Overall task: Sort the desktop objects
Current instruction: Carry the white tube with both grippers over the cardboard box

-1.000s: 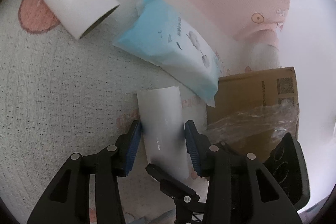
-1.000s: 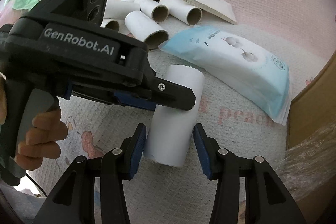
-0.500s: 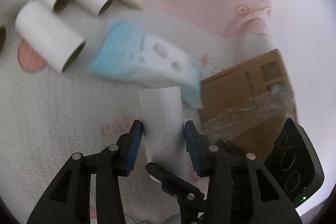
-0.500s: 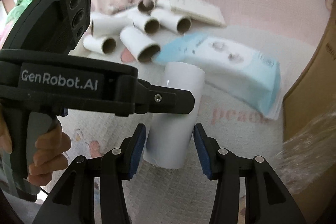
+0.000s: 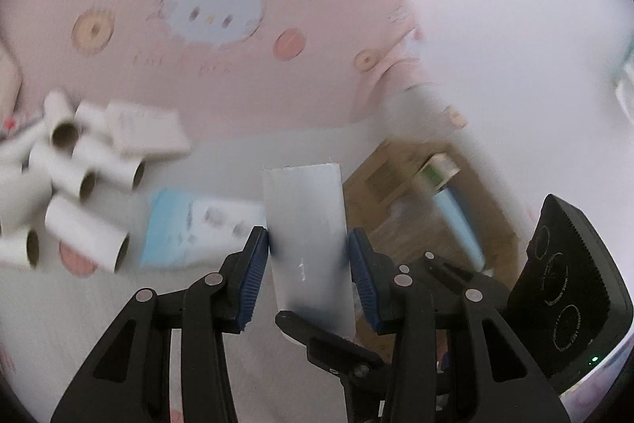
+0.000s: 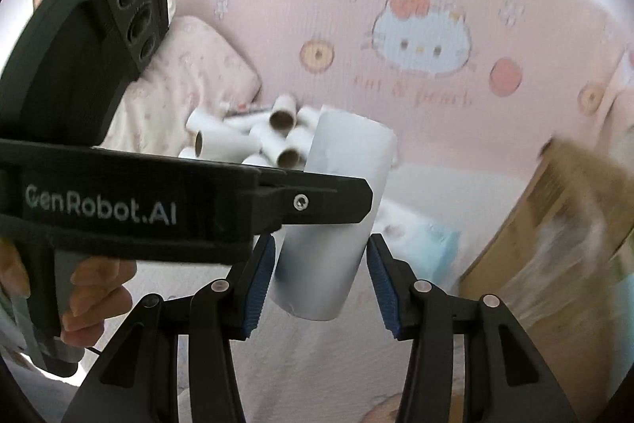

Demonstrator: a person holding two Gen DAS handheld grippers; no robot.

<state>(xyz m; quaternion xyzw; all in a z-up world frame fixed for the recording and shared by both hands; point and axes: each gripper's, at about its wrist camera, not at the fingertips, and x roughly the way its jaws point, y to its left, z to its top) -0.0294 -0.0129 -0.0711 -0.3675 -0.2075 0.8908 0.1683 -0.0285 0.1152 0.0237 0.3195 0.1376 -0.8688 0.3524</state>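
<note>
**White roll, lifted**

One white roll [image 5: 307,236], clamped between my left gripper [image 5: 309,260] fingers above the bed. My right gripper [image 6: 320,276] fingers flank it; grip uncertain. Loose tubes [image 5: 75,185], wipes pack [image 5: 190,232], cardboard box [image 5: 416,209] below.
</note>
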